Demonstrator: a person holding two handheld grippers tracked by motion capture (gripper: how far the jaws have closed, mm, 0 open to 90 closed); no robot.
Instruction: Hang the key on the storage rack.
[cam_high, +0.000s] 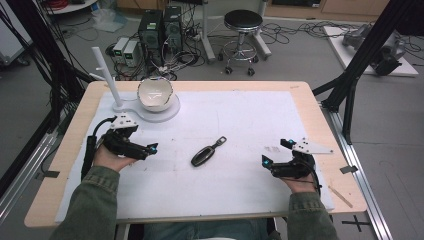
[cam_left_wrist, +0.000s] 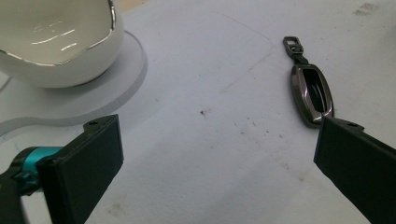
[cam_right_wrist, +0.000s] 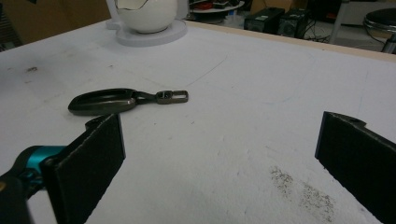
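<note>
Jaws of the left gripper (cam_high: 150, 148) stand spread wide w/ nothing between them, low over the white table mat (cam_high: 240, 115) and aimed inward; right gripper (cam_high: 265, 162) likewise spread and empty, mirrored on the other side; both look parked at the ready, each angled toward the middle so either could close the gap.

Between them, well apart from both, lies the dark metallic oval key fob with a strap and small rectangular clasp ring (cam_high: 206, 154); flat on the mat, roughly centre, clasp end pointing up and right in the high view; left gripper view has it (cam_left_wrist: 312, 93) just past the far jaw, hollow face up; right gripper view shows it (cam_right_wrist: 105, 101) lying low, beyond the near jaw. Flat and thin, so probably a low pinch across its narrow sides is needed.

Farther out, back-left: white glossy ceramic bowl with a jagged silver-edged rim (cam_high: 155, 94) seated on a round white stand (cam_high: 170, 114), w/ a white upright peg post (cam_high: 106, 75) beside it; likely the drop spot or hanger. Path from fob to bowl is bare mat; nothing blocks it. Off-table: black stool (cam_high: 242, 22), computer boxes (cam_high: 160, 27), cables.
</note>
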